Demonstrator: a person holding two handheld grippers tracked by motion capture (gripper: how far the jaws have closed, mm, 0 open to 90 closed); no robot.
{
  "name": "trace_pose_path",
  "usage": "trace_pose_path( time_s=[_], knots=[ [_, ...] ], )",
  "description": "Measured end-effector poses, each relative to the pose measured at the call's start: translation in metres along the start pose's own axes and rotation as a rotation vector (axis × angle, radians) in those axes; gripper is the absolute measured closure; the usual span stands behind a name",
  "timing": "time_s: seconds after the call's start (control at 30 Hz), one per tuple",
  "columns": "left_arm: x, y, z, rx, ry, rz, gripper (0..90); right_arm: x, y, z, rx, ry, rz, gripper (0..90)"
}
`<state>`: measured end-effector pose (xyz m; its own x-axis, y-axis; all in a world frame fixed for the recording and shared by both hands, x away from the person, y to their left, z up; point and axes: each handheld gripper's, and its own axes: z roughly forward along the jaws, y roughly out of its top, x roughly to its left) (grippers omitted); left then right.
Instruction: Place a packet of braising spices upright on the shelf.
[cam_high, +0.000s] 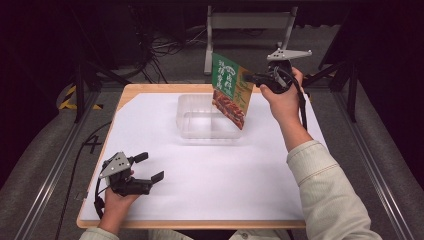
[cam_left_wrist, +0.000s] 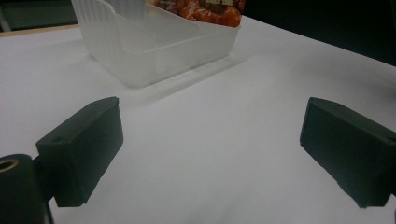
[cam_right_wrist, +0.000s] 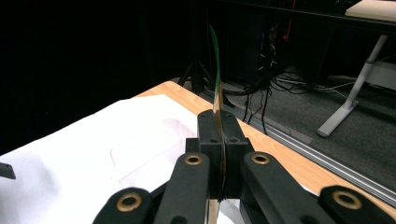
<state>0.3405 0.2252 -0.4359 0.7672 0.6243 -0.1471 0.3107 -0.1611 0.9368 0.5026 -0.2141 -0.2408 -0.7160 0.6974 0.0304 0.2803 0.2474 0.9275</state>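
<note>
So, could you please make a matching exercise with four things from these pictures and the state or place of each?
Things:
1. left gripper
2. right gripper
3. snack packet
4. clear plastic box

States or places:
a. stands on the white sheet
b. hangs in the air, tilted
c. fingers wide open, nothing between them
d. fingers shut on the packet's edge

Pairs: 1-c, 2-d, 3-b, 4-a

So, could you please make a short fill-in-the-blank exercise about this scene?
1. The right tool holds a green food packet by its ____ edge.
2. The packet hangs above a clear plastic ____.
3. The jaws of the left tool are ____.
4. The table is covered by a ____ sheet.

Missing words: right; container; open; white
</note>
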Motion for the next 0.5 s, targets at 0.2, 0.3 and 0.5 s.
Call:
trace_pose_path(
  time_s=[0.2, 0.3, 0.5],
  knots=[
    [0.000, 0.000, 0.000, 0.001, -0.002, -0.001, 6.7, -0.001, -0.002, 0.006, 0.005, -0.003, 0.013, 90.0],
    [0.000, 0.000, 0.000, 0.000, -0.001, -0.002, 6.7, -0.001, -0.005, 0.011, 0.013, -0.006, 0.015, 90.0],
    [0.000, 0.000, 0.000, 0.001, 0.000, -0.001, 6.7, 0.001, -0.008, 0.014, 0.021, -0.007, 0.013, 90.0]
  ],
)
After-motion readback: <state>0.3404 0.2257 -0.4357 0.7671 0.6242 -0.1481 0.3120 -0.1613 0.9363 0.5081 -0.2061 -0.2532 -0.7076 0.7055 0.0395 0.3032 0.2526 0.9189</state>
